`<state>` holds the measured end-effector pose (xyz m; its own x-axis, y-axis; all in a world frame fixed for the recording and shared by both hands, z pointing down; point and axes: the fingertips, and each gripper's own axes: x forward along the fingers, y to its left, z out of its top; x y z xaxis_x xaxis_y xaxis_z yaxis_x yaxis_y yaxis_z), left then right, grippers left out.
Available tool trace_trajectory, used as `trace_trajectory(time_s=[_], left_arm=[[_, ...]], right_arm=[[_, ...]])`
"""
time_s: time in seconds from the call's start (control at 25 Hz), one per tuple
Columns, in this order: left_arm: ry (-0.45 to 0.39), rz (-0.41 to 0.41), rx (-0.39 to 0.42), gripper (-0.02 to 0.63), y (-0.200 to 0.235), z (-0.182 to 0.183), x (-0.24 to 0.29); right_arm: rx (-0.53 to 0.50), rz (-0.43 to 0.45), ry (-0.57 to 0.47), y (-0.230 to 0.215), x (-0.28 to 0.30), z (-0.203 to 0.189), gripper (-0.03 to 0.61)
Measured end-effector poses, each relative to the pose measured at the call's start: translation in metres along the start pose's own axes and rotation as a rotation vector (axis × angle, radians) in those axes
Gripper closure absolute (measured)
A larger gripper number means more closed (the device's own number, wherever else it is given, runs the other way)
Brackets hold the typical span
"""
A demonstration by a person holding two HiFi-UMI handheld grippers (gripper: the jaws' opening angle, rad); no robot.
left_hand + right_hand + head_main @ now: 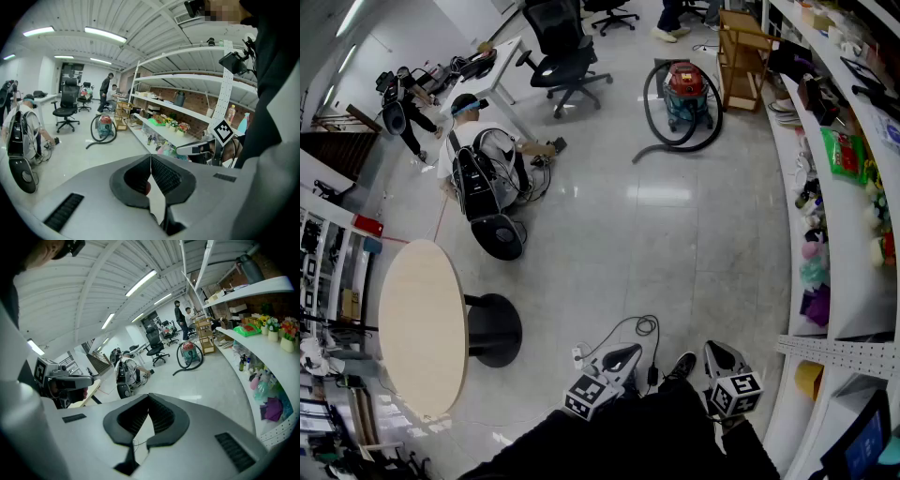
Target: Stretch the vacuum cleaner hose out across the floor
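Observation:
The red and teal vacuum cleaner [686,92] stands far across the room beside a wooden cart. Its black hose [710,117] loops around it, and the hose's free end [641,156] lies on the floor to its left. In the left gripper view the vacuum cleaner [106,126] is small and distant; in the right gripper view the vacuum cleaner [189,352] shows with its hose [181,371]. My left gripper [628,352] [150,161] and right gripper [716,349] [149,402] hang close to my body, both shut on nothing.
A round table [420,328] on a black pedestal stands at my left. A person [471,137] sits on the floor with gear, and an office chair [562,54] stands behind. Curved shelves [844,216] line the right side. A thin cable [643,327] lies by my feet.

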<state>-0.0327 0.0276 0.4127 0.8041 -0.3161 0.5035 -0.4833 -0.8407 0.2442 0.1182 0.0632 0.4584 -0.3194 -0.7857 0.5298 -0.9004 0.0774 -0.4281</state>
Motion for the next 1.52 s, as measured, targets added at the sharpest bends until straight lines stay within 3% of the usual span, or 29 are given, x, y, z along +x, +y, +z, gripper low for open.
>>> trace_trajectory(time_s=[0.16,0.32,0.52,0.68,0.84,1.08,1.2,1.32,1.52], left_arm=[[-0.002,0.048,0.033,0.592,-0.002,-0.009,-0.037],[-0.035,0.117,0.037,0.592,0.012,-0.006,-0.063],[-0.069,0.129,0.039,0.592,0.036,0.004,-0.065],[-0.085,0.086,0.062,0.592,0.070,0.020,-0.042],[-0.111,0.005,0.117,0.592,0.126,0.052,0.002],[-0.163,-0.196,0.264,0.592,0.213,0.139,0.056],[-0.158,-0.283,0.312,0.592,0.249,0.157,0.070],[-0.129,-0.288,0.321,0.592,0.288,0.166,0.089],[-0.083,-0.238,0.255,0.592,0.335,0.188,0.139]], right_arm=[[-0.024,0.048,-0.011,0.028,-0.002,-0.017,0.565],[-0.091,0.087,-0.007,0.047,0.004,-0.011,0.565],[-0.138,0.056,0.000,0.051,0.018,0.013,0.565],[-0.128,0.008,-0.057,0.040,0.038,0.040,0.565],[-0.112,-0.101,-0.125,0.019,0.072,0.079,0.565],[-0.103,-0.293,-0.228,0.006,0.134,0.184,0.565],[-0.114,-0.345,-0.271,0.008,0.163,0.225,0.565],[-0.104,-0.351,-0.244,0.002,0.199,0.244,0.565],[-0.156,-0.261,-0.162,-0.023,0.266,0.280,0.565]])
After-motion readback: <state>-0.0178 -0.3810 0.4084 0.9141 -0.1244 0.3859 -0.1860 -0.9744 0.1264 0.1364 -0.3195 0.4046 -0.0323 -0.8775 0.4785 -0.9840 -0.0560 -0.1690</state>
